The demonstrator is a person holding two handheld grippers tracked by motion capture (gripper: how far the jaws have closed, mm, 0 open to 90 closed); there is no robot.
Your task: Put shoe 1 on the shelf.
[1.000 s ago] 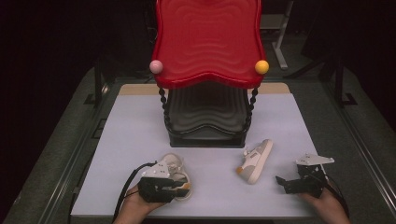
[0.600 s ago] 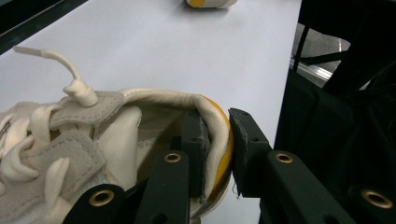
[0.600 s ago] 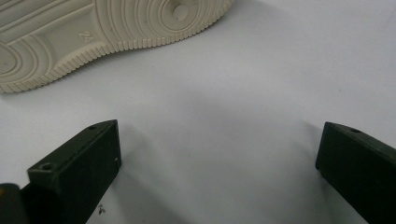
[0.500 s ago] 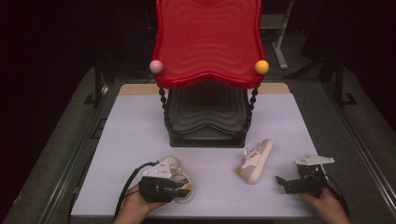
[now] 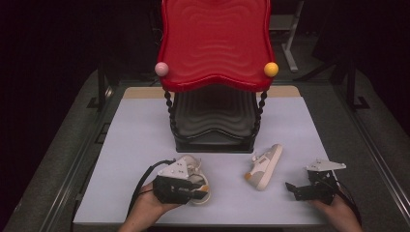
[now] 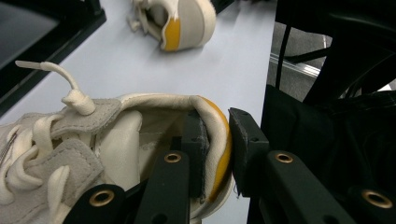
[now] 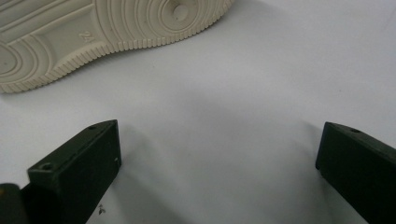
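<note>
Left gripper view has my left gripper (image 6: pixel 215 154) clamped on one shoe's (image 6: pixel 116 140) heel; right gripper (image 7: pixel 219 172) gapes wide beside the other shoe (image 5: pixel 263 166), neither racked on the red shelf (image 5: pixel 215 43) yet

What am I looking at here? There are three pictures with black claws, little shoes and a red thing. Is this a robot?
No robot: a person holds a hand tool with two black jaws in each hand. One camera looks down from above the table; one more rides on each tool and looks along its jaws. On the table stand a red-topped rack and two small pale shoes. The left gripper has pinched the heel of the near shoe, one jaw inside, one outside; its jaws have just been closing. The right gripper is open and holds nothing. The other shoe lies on its side before it, so that camera sees its sole.
</note>
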